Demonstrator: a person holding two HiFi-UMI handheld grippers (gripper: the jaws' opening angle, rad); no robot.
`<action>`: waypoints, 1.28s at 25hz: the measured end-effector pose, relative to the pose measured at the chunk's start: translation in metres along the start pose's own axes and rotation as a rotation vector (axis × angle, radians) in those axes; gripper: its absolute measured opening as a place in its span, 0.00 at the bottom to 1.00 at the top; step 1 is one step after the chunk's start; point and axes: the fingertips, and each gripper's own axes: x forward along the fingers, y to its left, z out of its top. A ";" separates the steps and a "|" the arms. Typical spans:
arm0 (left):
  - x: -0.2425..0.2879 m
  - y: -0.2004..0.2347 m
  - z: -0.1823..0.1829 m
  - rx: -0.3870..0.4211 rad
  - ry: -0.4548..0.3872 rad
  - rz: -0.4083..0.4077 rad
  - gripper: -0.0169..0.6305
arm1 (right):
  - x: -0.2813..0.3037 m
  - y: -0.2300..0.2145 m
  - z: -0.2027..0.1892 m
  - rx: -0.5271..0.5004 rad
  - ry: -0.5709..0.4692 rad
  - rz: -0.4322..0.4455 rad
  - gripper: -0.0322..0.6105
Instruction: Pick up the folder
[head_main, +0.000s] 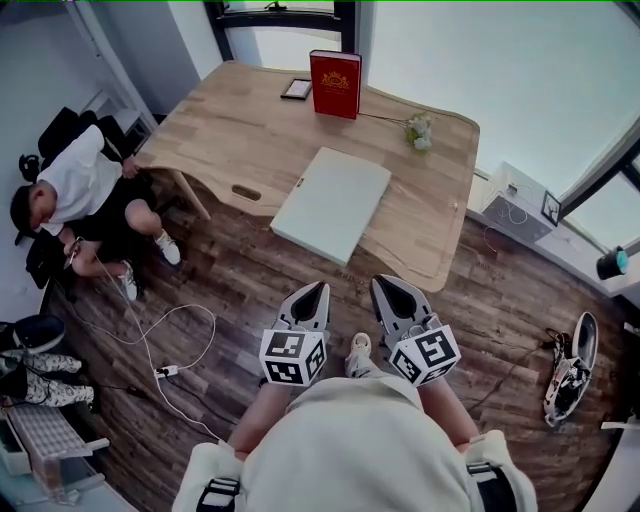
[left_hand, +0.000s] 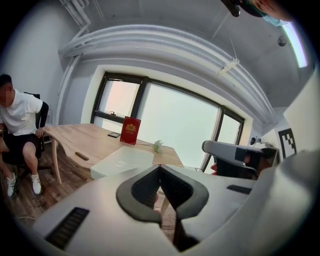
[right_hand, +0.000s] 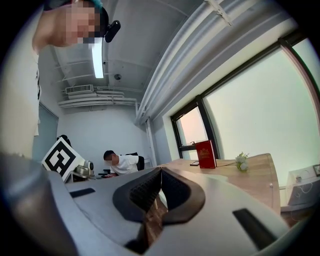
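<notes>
A pale grey-white folder lies flat on the wooden table, its near corner over the table's front edge. It also shows in the left gripper view as a pale slab. My left gripper and right gripper hang side by side over the floor, short of the table and apart from the folder. Both have their jaws shut with nothing between them: left gripper, right gripper.
A red book stands upright at the table's far side, beside a small dark tablet and a small white flower. A person sits at the left. Cables and a power strip lie on the wooden floor.
</notes>
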 end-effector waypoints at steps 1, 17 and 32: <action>0.005 0.002 0.003 -0.016 0.000 0.001 0.06 | 0.005 -0.004 0.002 -0.001 0.002 0.006 0.08; 0.070 0.021 0.029 -0.136 -0.041 0.071 0.06 | 0.055 -0.069 0.025 -0.026 0.012 0.102 0.08; 0.094 0.045 0.023 -0.378 -0.081 0.118 0.05 | 0.072 -0.098 0.021 0.007 0.027 0.160 0.08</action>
